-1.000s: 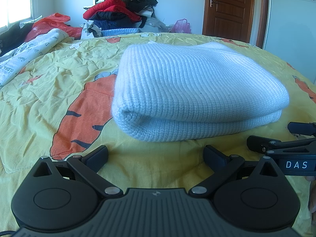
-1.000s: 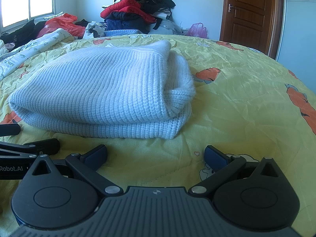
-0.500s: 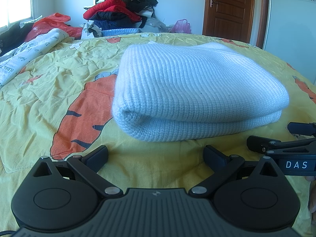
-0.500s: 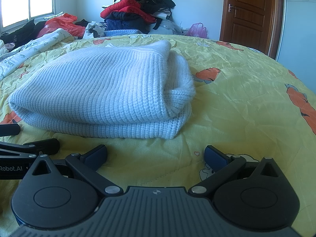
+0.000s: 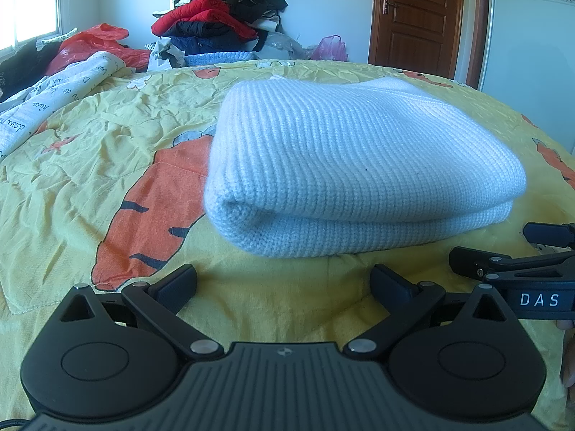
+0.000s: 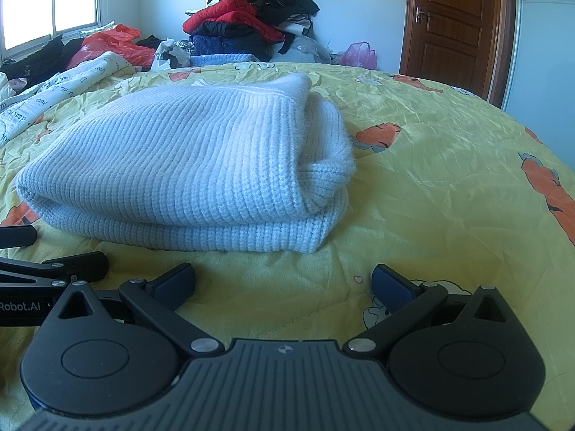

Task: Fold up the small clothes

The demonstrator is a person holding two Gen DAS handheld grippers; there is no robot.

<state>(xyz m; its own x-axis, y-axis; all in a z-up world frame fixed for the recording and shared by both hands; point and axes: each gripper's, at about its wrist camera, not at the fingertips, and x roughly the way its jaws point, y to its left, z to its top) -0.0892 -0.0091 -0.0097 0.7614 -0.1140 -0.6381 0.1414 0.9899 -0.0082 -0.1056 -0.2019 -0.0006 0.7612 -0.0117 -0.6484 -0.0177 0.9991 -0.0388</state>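
L gripper point(image 5: 284, 283): jaws spread wide, empty, low over bedspread, just short of sweater's near edge
R gripper point(image 6: 283, 282): same, spread, holds nothing, beside L one
Sweater point(image 5: 352, 165): white knit, lies mid yellow carrot-print bedspread point(image 5: 107, 136), doubled into compact stack, edges roughly even, rolled bulge at one end
Judgement: fold looks done for this piece; maybe only tidy or move on
Count: 2 grippers, 1 sweater, 1 clothes heap point(image 6: 251, 25) far back, 1 door point(image 6: 456, 21)
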